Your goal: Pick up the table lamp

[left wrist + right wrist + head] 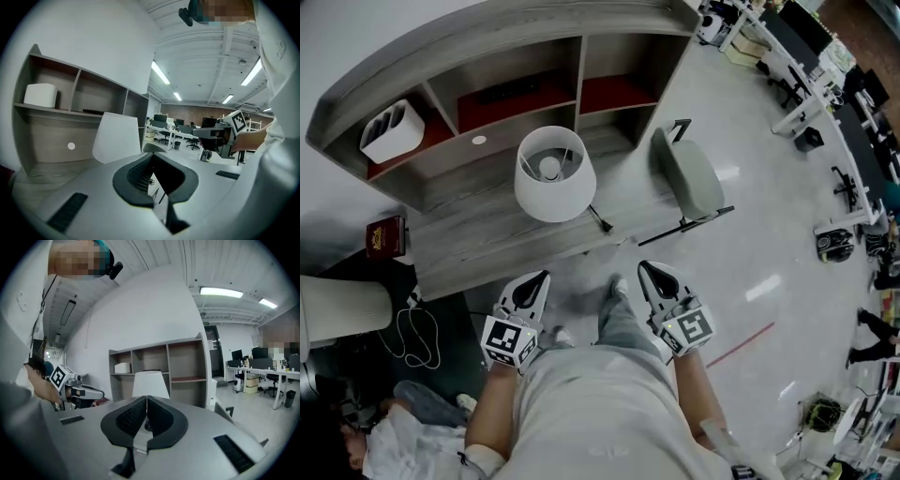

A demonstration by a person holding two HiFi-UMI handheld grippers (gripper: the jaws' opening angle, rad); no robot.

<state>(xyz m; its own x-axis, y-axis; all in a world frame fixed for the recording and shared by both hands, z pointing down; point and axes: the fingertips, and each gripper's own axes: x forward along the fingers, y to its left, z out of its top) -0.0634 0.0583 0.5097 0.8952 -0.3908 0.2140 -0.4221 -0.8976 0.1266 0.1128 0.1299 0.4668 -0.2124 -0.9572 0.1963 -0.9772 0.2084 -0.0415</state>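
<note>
The table lamp with a white conical shade stands on the grey desk; its shade also shows in the left gripper view and the right gripper view. My left gripper hovers short of the desk's front edge, below and left of the lamp, shut with nothing in it. My right gripper is at about the same distance, to the lamp's lower right, also shut and empty. Neither touches the lamp. In the gripper views the jaw tips meet with the lamp ahead.
A shelf unit rises at the desk's back, with a white box in its left compartment. A grey chair stands right of the lamp. A red book lies at the desk's left end. Office desks and chairs fill the far right.
</note>
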